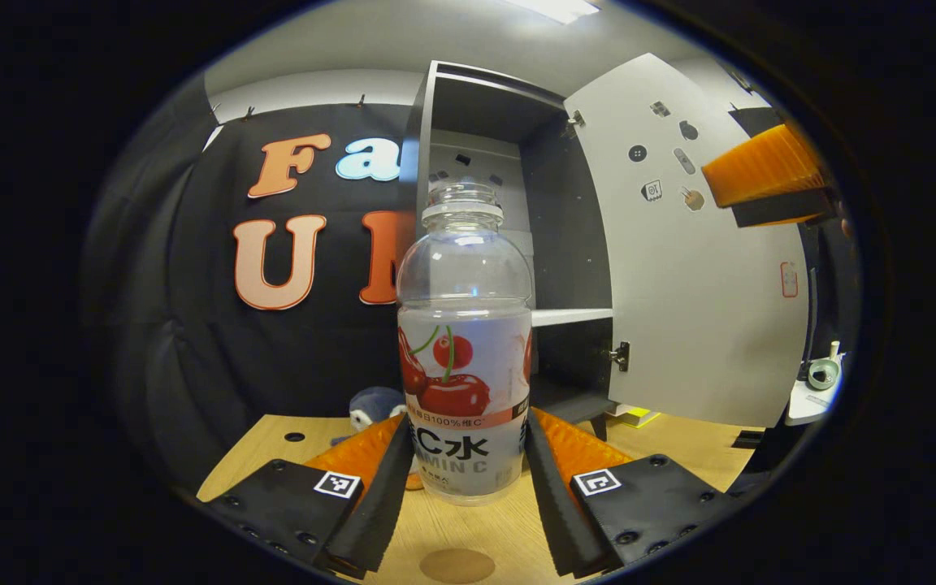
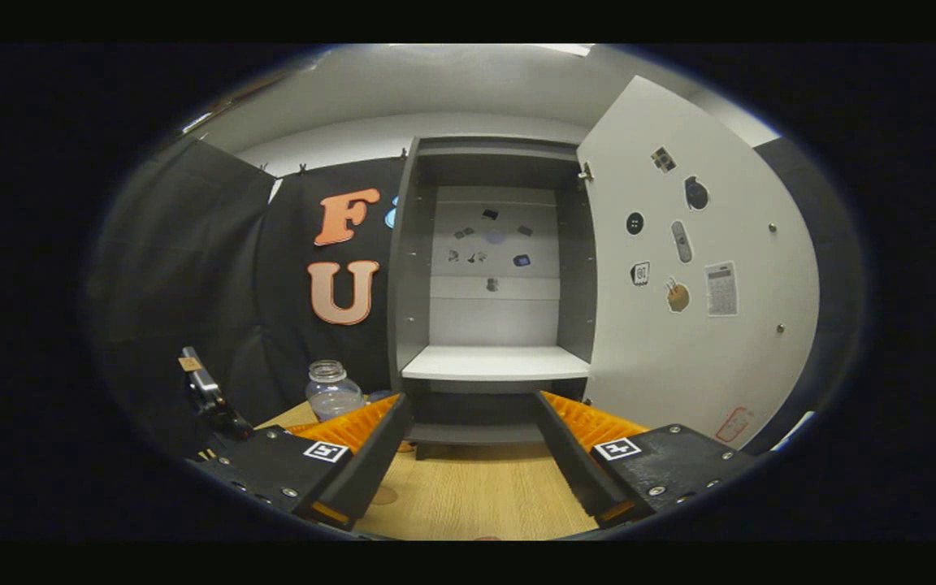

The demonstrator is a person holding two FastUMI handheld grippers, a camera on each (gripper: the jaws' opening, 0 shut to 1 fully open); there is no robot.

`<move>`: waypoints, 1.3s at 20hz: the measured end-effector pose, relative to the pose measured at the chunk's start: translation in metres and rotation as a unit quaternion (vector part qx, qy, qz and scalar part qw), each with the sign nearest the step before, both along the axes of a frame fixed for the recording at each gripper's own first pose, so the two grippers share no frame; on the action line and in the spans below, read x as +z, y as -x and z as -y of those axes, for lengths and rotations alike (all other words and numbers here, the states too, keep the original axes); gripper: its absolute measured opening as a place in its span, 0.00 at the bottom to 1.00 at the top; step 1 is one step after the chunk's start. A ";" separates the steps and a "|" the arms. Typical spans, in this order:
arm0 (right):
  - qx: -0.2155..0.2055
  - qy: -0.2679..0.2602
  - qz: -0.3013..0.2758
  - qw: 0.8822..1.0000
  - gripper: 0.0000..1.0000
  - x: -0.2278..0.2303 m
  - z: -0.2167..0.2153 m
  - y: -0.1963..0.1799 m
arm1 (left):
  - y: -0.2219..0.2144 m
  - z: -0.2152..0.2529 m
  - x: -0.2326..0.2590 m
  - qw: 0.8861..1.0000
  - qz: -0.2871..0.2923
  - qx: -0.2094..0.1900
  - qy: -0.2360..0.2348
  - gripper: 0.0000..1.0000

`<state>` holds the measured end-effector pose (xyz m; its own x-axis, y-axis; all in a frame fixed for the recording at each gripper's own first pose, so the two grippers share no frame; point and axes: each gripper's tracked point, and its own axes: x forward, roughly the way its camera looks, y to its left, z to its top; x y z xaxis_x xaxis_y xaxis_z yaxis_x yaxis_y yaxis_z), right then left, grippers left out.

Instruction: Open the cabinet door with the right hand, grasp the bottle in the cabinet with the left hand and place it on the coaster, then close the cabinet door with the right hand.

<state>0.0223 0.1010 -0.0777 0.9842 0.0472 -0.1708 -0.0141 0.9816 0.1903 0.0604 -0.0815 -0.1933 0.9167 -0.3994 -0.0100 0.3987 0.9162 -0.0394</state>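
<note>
A clear bottle (image 1: 465,341) with a cherry label and no cap stands upright between the fingers of my left gripper (image 1: 468,426), which is shut on its lower half. A round brown coaster (image 1: 457,565) lies on the wooden table just in front of the bottle's base; whether the bottle touches the table I cannot tell. Behind it the grey cabinet (image 1: 517,162) is open, its white door (image 1: 695,292) swung out to the right. In the right gripper view my right gripper (image 2: 472,398) is open in front of the cabinet's shelf (image 2: 494,363), holding nothing, with the bottle (image 2: 331,388) at its left.
A grey plush toy (image 1: 374,404) sits on the wooden table (image 1: 273,463) left of the cabinet. A yellow object (image 1: 635,416) lies under the door's lower edge. A small white table (image 1: 813,398) with a roll on it stands at far right. The door (image 2: 704,292) carries several stickers.
</note>
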 end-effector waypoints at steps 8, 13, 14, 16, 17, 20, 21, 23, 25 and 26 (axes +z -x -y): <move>0.017 0.015 -0.012 1.000 0.94 -0.031 -0.010 -0.008 | 0.004 -0.020 -0.079 0.998 -0.057 0.039 -0.003 0.80; 0.027 0.001 -0.042 0.999 0.94 -0.061 -0.021 -0.004 | 0.005 -0.024 -0.125 0.995 -0.086 0.050 -0.020 0.81; 0.031 0.001 -0.048 0.998 0.94 -0.065 -0.023 -0.004 | 0.005 -0.024 -0.135 0.994 -0.096 0.051 -0.020 0.81; 0.039 0.004 -0.057 0.998 0.94 -0.072 -0.026 -0.002 | 0.009 -0.023 -0.152 0.991 -0.120 0.053 -0.018 0.81; 0.042 0.007 -0.059 0.997 0.94 -0.075 -0.026 -0.002 | 0.010 -0.023 -0.159 0.990 -0.128 0.055 -0.016 0.81; 0.050 0.008 -0.060 0.997 0.94 -0.078 -0.029 -0.004 | 0.005 -0.022 -0.175 0.988 -0.140 0.065 -0.021 0.80; 0.053 0.006 -0.063 0.997 0.94 -0.079 -0.031 -0.003 | 0.003 -0.021 -0.178 0.988 -0.139 0.067 -0.024 0.81; 0.058 0.002 -0.070 0.996 0.94 -0.083 -0.031 -0.003 | -0.001 -0.020 -0.184 0.987 -0.138 0.070 -0.033 0.81; 0.057 -0.004 -0.076 0.995 0.94 -0.087 -0.028 -0.005 | -0.005 -0.020 -0.187 0.987 -0.137 0.070 -0.042 0.81; 0.057 -0.007 -0.081 0.995 0.94 -0.091 -0.026 -0.006 | -0.004 -0.021 -0.189 0.987 -0.136 0.071 -0.044 0.81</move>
<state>0.0283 0.1273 -0.1683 0.9323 0.1596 -0.3244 -0.0924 0.9727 0.2128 0.0649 -0.0608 -0.3825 0.9219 -0.2544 -0.2922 0.2523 0.9666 -0.0455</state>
